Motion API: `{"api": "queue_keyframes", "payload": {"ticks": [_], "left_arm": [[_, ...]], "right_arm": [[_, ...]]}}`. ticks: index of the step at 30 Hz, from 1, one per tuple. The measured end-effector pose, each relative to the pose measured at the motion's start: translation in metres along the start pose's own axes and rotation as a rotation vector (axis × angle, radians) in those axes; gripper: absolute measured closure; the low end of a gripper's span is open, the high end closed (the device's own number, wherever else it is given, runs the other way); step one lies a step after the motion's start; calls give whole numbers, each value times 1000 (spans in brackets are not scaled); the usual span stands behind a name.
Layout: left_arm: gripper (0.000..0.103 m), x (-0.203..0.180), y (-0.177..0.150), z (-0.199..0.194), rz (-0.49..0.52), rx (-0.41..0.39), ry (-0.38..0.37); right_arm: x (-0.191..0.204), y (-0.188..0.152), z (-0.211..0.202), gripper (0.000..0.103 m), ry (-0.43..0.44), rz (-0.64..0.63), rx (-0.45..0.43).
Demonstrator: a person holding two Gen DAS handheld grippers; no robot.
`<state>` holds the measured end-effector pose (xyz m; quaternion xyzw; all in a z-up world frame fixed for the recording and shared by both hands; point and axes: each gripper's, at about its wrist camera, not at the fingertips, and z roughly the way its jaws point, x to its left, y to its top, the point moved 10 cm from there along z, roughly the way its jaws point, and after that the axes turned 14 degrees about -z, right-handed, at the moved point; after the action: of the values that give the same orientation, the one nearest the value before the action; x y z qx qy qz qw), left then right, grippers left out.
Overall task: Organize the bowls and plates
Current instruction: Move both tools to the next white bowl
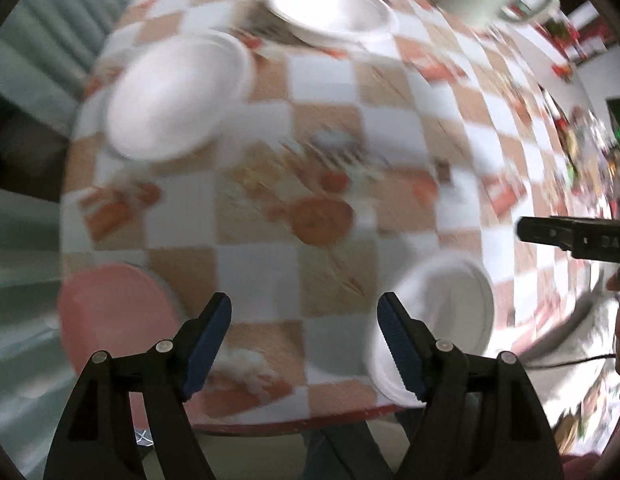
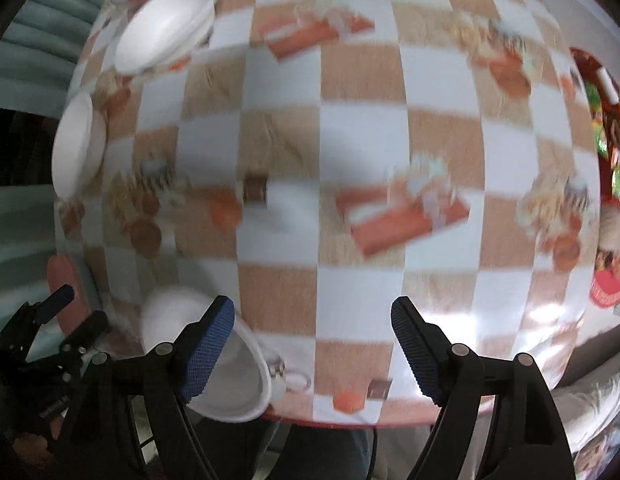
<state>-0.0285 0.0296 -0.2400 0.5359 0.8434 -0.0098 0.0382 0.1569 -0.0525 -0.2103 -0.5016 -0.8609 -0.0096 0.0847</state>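
Both grippers spread wide, nothing held: left gripper (image 1: 304, 344), right gripper (image 2: 311, 350). White bowl (image 1: 437, 320) at the checked tablecloth's (image 1: 329, 120) near edge, just beside the left gripper's right finger. Pink plate (image 1: 114, 320) beside its left finger; two more white bowls (image 1: 178, 96) toward the far edge.

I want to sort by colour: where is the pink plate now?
The pink plate lies at the table's near left corner in the left wrist view, just left of the open left gripper.

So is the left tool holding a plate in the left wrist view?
No, the left tool is open and holds nothing; the pink plate lies on the table.
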Motion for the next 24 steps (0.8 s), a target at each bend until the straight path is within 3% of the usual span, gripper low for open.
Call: {"api": "queue_keyframes", "payload": {"ticks": [4,12,18,24], "left_arm": [[24,26,52,-24,-81,-54,37],[24,76,111,-25,-213,-103,115],[24,98,144,-14,-263,-111,138],[24,106,174,-2,-241,-137,196]], "right_arm": [[-7,48,-9,21,-2,-44,-33],[45,96,-12,21,33,-135,-53],[93,130,12,21,83,-138,-45],[124,157,32,21,94,-125,-26]]}}
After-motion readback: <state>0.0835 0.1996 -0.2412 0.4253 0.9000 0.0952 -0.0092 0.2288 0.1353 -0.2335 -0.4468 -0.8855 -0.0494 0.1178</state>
